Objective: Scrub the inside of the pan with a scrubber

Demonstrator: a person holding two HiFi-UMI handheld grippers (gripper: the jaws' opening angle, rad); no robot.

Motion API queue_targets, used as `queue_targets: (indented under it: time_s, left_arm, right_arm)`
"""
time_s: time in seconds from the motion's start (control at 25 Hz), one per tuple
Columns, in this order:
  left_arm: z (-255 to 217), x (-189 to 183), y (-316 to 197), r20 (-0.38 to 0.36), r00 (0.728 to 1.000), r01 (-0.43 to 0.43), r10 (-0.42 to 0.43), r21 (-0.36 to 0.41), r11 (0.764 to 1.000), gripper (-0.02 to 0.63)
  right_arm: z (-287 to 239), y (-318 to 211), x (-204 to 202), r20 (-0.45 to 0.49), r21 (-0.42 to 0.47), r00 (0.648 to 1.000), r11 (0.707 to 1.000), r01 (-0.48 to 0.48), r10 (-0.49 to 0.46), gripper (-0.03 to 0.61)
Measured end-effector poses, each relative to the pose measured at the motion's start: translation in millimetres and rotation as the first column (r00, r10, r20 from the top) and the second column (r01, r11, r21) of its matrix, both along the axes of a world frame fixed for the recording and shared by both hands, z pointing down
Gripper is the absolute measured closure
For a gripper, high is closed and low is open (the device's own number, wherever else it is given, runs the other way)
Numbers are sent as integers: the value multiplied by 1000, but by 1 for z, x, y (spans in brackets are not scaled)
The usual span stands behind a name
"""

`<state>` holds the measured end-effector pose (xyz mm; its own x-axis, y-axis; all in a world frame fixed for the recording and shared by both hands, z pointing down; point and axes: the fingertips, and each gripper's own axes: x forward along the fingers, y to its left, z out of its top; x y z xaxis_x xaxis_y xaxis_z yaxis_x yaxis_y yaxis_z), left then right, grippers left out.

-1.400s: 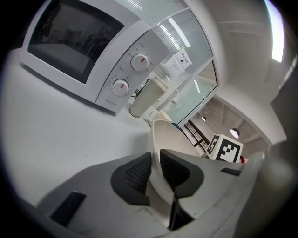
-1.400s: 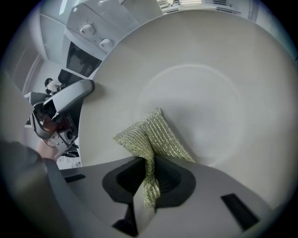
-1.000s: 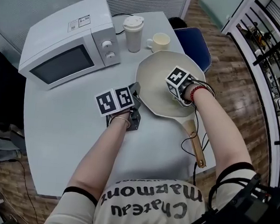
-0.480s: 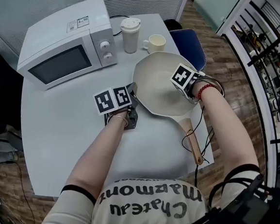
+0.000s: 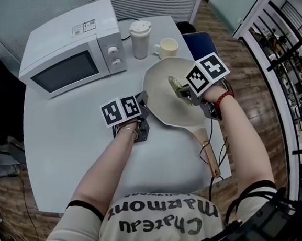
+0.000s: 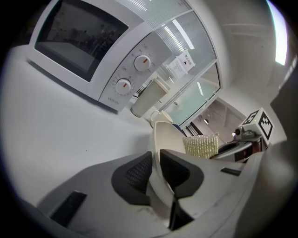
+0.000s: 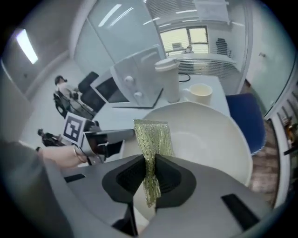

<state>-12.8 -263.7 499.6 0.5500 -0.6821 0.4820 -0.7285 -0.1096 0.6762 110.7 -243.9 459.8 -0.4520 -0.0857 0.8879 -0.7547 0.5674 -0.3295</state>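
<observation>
The scrubber (image 7: pixel 150 135) is pinched flat between the closed pads of the right gripper (image 7: pixel 149 168), held above the pan (image 5: pixel 160 105). The left gripper (image 6: pixel 156 169) clamps the pan's left rim. The pan sits by the right edge of the grey table (image 5: pixel 60 135), beside wooden floor (image 5: pixel 243 83). Its handle (image 5: pixel 211 156) points at the table's near right corner, and its long axis runs from far to near.

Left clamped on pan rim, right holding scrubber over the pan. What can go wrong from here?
1. The right gripper pinches the scrubber by a narrow strip. Most of it sticks out past the jaws, so it may fold or slip under pressure.
2. The left gripper holds only the thin rim of the pan. Scrubbing may pivot it, and its handle lies near the table edge.
3. The mug sits close; a shoved pan might hit it.
</observation>
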Motion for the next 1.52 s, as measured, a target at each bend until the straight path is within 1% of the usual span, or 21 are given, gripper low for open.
queue_targets:
  time_s: [0.08, 0.16, 0.28, 0.4, 0.52, 0.68, 0.84, 1.0, 1.04, 1.12, 1.2, 1.28, 1.36, 1.4, 1.44, 1.48, 1.52]
  left_arm:
    - [-1, 1, 1, 3, 1000, -2, 2, 6, 1000, 545]
    - [-1, 0, 2, -5, 1000, -1, 1, 9, 1000, 545]
    - [-1, 0, 5, -23, 1000, 4, -4, 7, 1000, 542]
    - [-1, 0, 6, -29, 1000, 11, -11, 9, 1000, 541]
    - [-3, -1, 7, -56, 998, 43, -43, 10, 999, 544]
    - [-2, -5, 6, -114, 985, 127, -127, -7, 992, 551]
    - [-2, -6, 4, -99, 984, 148, -147, 4, 989, 557]
    - [-2, -5, 3, -88, 985, 152, -151, 4, 988, 561]
    - [-2, -5, 3, -86, 985, 148, -147, 1, 989, 561]
    - [-2, -4, 4, -82, 987, 135, -135, -2, 991, 565]
    - [-2, -3, 5, -79, 989, 128, -127, 1, 992, 564]
    - [-2, -3, 5, -77, 989, 130, -129, 3, 992, 565]
    - [-2, -3, 4, -81, 988, 132, -132, 1, 991, 565]
    - [-1, -3, 4, -84, 988, 133, -132, -1, 991, 565]
    - [-1, -3, 3, -87, 987, 133, -133, -2, 991, 565]
    - [-1, -3, 3, -89, 987, 133, -133, -2, 991, 565]
    - [-1, -3, 3, -91, 987, 133, -133, -2, 991, 565]
  right_arm:
    - [9, 11, -27, 131, -92, 991, 996, -2, 14, 522]
    - [20, 19, -47, 219, -161, 975, 987, -4, 40, 522]
    - [37, 25, -68, 301, -239, 947, 970, -35, 108, 522]
    - [54, 35, -85, 333, -330, 928, 943, -51, 167, 522]
    - [65, 44, -87, 291, -386, 941, 921, -49, 172, 522]
    - [74, 58, -74, 219, -444, 968, 896, -15, 125, 522]
    - [86, 68, -57, 140, -468, 986, 883, -19, 95, 522]
    - [96, 74, -32, 80, -504, 992, 862, -46, 100, 522]
    - [98, 75, -26, 64, -507, 993, 860, -49, 94, 522]
    - [102, 77, -12, 6, -494, 999, 869, -40, 50, 522]
    - [107, 80, 4, -107, -462, 993, 887, -7, -48, 522]
    - [111, 81, 21, -234, -427, 959, 903, 47, -161, 522]
    - [112, 80, 37, -343, -403, 906, 910, 95, -247, 522]
    - [111, 78, 48, -408, -390, 868, 913, 117, -285, 523]
    - [110, 74, 61, -478, -373, 819, 918, 137, -316, 522]
    - [109, 69, 74, -541, -353, 771, 923, 154, -335, 522]
    - [108, 64, 84, -588, -334, 734, 928, 165, -341, 522]
